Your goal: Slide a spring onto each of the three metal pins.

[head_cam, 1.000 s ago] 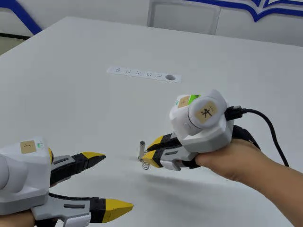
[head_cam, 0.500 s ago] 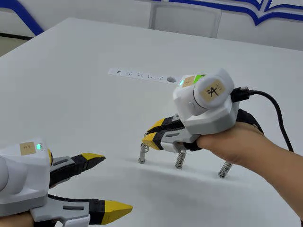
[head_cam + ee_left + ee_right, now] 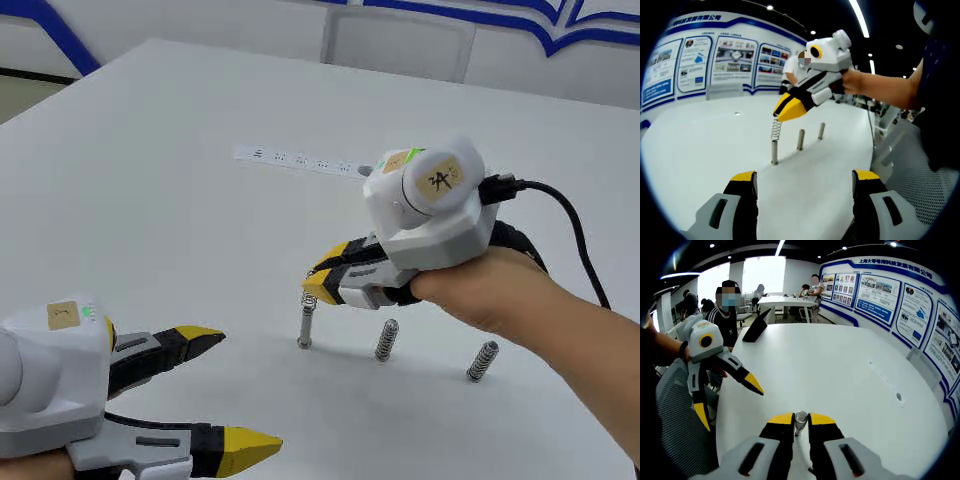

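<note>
Right gripper (image 3: 315,287): clenched on the held spring, with the yellow tips pinching its upper end. The tips sit near the centre of the head view and the body lies off toward 2 o'clock. The jaws aim toward 9 o'clock and tip downward.
Held spring (image 3: 775,130): hangs upright beneath those tips. Its lower end meets the top of the bare pin, but whether the lowest coils already ring the pin I cannot tell.
Bare pin (image 3: 774,152): stands upright on the table, its shaft uncovered below the spring.
Second pin (image 3: 386,340): near the bare pin, at its 3 o'clock in the head view. It is wrapped in a spring along its length.
Third pin (image 3: 483,360): farther along the same row, toward 4 o'clock of the bare pin. It also wears a spring.
Left gripper (image 3: 251,388): released, its jaws spread wide with nothing between them. It sits at 7 o'clock in the head view, tips aimed toward 3 o'clock, well apart from the pins.
Hand (image 3: 490,300): wraps the rear of the right gripper.
Table (image 3: 150,200): white and flat.
Power strip (image 3: 295,158): lies flat at 12 o'clock from the pins, well apart from them.
Cable (image 3: 570,225): black, leaves the back of the right gripper and curves toward 4 o'clock.
</note>
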`<state>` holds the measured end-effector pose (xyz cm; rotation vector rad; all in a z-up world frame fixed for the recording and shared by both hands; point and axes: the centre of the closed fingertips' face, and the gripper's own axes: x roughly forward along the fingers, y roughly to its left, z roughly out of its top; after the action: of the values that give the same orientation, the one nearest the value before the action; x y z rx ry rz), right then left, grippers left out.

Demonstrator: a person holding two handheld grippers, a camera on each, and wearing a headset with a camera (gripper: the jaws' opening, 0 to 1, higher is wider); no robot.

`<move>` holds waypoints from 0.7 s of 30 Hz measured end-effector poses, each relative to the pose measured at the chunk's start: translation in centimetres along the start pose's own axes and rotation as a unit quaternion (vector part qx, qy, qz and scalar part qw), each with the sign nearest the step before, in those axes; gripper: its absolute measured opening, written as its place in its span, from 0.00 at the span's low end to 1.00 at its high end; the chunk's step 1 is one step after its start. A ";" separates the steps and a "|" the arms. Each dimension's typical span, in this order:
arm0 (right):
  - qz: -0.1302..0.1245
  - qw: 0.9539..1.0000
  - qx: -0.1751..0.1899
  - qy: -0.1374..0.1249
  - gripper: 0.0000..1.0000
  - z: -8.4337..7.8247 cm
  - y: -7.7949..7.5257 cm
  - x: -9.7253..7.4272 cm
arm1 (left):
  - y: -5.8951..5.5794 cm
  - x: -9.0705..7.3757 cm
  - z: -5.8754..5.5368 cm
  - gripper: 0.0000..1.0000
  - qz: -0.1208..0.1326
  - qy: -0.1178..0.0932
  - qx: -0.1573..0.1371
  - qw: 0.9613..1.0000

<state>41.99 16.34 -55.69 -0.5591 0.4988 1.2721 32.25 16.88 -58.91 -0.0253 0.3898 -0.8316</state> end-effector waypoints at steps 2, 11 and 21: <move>0.001 1.000 0.001 0.002 0.12 -0.1 0.0 0.1 | 0.1 0.0 0.0 0.79 0.001 0.000 -0.001 1.000; 0.002 1.000 0.006 0.009 0.12 -0.6 -0.2 0.7 | 0.2 -0.1 -0.1 0.79 0.002 0.000 -0.003 1.000; 0.004 1.000 0.017 0.015 0.12 -1.6 -0.2 1.4 | 0.3 -0.2 -0.3 0.79 0.003 0.000 -0.004 1.000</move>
<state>42.38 16.32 -57.77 -0.5496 0.5469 1.2630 32.23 17.21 -59.14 -0.0321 0.3927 -0.8231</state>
